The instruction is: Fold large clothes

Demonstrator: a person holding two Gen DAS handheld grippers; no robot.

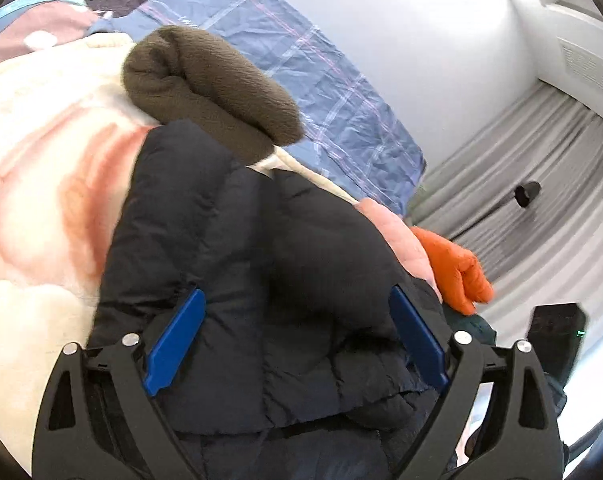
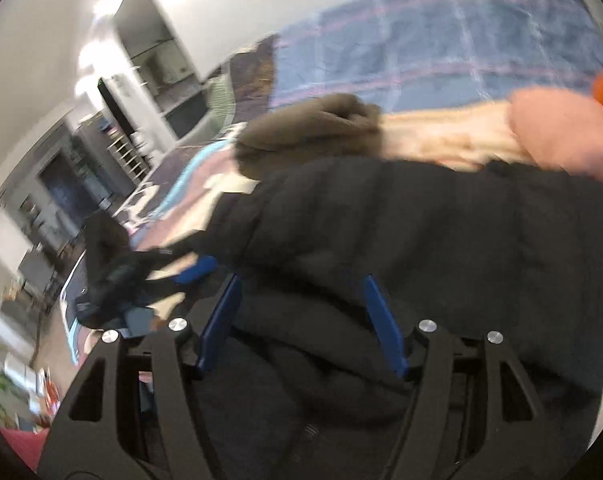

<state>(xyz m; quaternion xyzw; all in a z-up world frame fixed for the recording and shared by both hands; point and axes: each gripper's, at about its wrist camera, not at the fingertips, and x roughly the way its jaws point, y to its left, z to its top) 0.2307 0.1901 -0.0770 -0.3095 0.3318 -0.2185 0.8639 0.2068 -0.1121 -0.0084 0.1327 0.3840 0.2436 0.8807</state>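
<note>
A dark puffy jacket lies bunched on the bed, filling the lower middle of both wrist views. The left tongs stand wide apart, one blue finger at each side of a bulging fold of the jacket; whether the pads press it I cannot tell. The right tongs also stand parted over dark folds of the jacket, and that view is too blurred to show a grip.

At twelve o'clock from the jacket, touching its far edge, sits a rolled brown fleece. Under both spreads a cream and pink blanket, reaching to nine o'clock. A blue checked sheet covers the bed toward one o'clock. At three o'clock an orange garment pokes out just beside the jacket.

Only the left view shows grey curtains and a white wall. Only the right view shows, at nine o'clock, the other tongs' blue finger and, well behind it, blurred dark shelves.
</note>
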